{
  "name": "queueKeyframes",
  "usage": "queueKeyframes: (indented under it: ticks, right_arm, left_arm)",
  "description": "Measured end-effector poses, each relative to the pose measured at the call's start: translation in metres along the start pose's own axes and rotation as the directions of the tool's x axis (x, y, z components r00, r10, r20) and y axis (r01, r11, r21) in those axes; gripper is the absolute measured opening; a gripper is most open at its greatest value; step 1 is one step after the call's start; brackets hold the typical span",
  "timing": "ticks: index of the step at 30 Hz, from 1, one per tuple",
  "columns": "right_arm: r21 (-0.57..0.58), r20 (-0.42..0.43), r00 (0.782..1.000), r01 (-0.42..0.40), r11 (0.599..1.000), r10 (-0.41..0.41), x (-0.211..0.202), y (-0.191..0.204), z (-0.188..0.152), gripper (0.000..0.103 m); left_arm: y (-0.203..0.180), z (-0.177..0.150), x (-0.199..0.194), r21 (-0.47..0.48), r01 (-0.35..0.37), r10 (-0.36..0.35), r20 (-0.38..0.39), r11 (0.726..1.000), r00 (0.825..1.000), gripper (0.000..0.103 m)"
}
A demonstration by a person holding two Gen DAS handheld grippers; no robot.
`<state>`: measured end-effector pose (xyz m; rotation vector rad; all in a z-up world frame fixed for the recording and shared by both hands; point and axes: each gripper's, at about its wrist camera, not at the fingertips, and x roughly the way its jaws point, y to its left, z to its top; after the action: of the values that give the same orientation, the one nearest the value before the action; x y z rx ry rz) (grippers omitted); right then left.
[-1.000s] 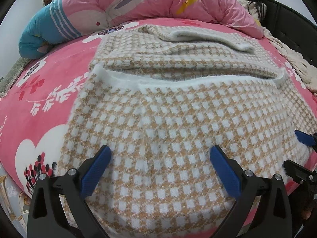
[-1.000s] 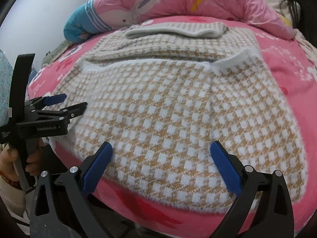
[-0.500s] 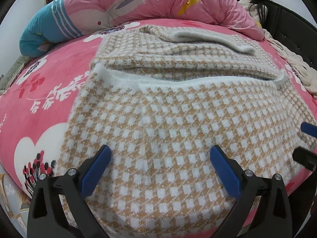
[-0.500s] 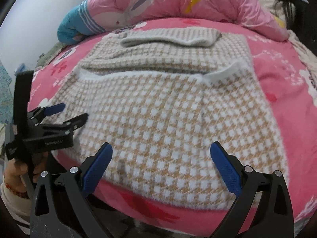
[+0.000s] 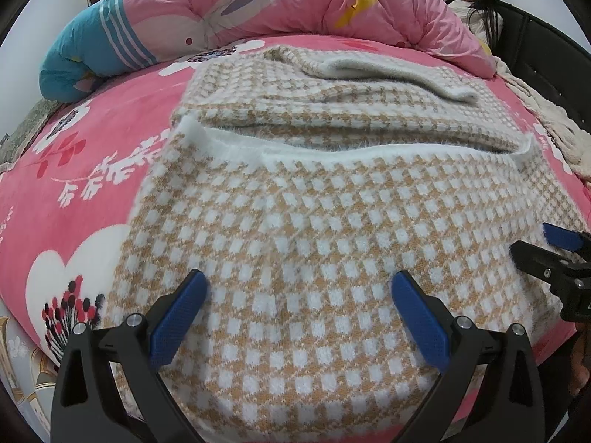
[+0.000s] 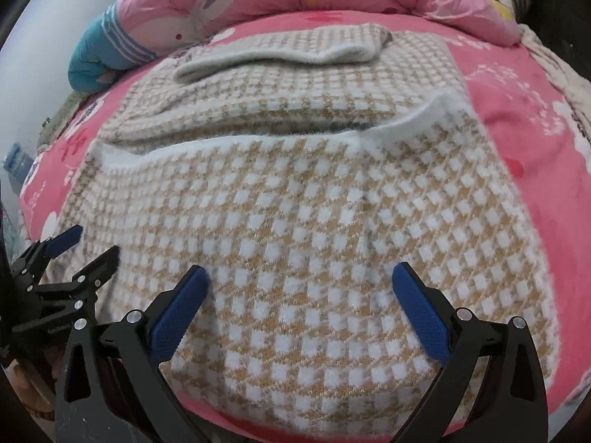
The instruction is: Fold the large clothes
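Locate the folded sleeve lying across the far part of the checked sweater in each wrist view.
Left wrist: the folded sleeve lies upper centre-right, its end pointing right.
Right wrist: the folded sleeve lies upper centre, its end pointing left.
Shared landmark: the white fuzzy hem running across the sweater just below it.

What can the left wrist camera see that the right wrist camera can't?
Only the left view shows the white heart print on the pink bed cover and the dark headboard. Only the right view shows the sweater's near hem above the bed edge. Both show the checked sweater, the pink quilt and both tools' open jaws.
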<state>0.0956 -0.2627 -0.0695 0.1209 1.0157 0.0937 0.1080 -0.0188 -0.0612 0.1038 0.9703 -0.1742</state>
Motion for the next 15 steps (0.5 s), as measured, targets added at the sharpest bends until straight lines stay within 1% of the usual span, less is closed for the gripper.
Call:
queueKeyframes:
  ticks: [2, 3, 4, 5, 8, 10, 12, 14, 15]
  right_arm:
    - [0.005, 0.009, 1.0, -0.007, 1.0, 0.007, 0.001, -0.002, -0.003, 0.095]
    - [0.009, 0.011, 1.0, -0.01, 1.0, 0.01, -0.001, -0.005, -0.007, 0.095]
    - [0.009, 0.011, 1.0, -0.011, 1.0, 0.011, -0.002, -0.005, -0.008, 0.095]
    - [0.005, 0.009, 1.0, -0.01, 1.0, 0.01, -0.002, -0.006, -0.009, 0.095]
    - [-0.001, 0.005, 1.0, -0.012, 1.0, 0.012, -0.003, -0.009, -0.014, 0.095]
    - [-0.002, 0.011, 1.0, -0.012, 1.0, 0.012, -0.004, -0.01, -0.017, 0.095]
    - [-0.003, 0.018, 1.0, -0.01, 1.0, 0.01, -0.004, -0.008, -0.018, 0.095]
    - [-0.009, 0.019, 1.0, -0.01, 1.0, 0.011, -0.003, -0.009, -0.018, 0.095]
    - [-0.011, 0.019, 1.0, -0.01, 1.0, 0.011, -0.003, -0.008, -0.019, 0.095]
  left_arm:
    - [0.0, 0.0, -0.002, 0.0, 0.006, -0.006, 0.004, 1.0, 1.0, 0.099]
    - [0.003, 0.001, -0.005, -0.01, 0.014, -0.014, 0.019, 1.0, 1.0, 0.099]
    - [0.007, 0.001, -0.008, -0.023, 0.012, -0.011, 0.04, 1.0, 0.999, 0.099]
    - [0.011, 0.001, -0.012, -0.033, -0.008, 0.01, 0.068, 0.999, 0.998, 0.099]
    - [0.026, 0.005, -0.026, -0.026, -0.033, 0.037, 0.167, 0.999, 0.985, 0.099]
    - [0.039, 0.011, -0.031, -0.028, -0.036, 0.041, 0.213, 0.999, 0.976, 0.099]
    - [0.051, 0.016, -0.03, -0.033, -0.027, 0.034, 0.234, 0.999, 0.972, 0.097]
    - [0.067, 0.022, -0.025, -0.038, 0.016, -0.006, 0.251, 0.999, 0.968, 0.091]
    - [0.075, 0.024, -0.022, -0.045, 0.046, -0.034, 0.245, 0.998, 0.969, 0.09]
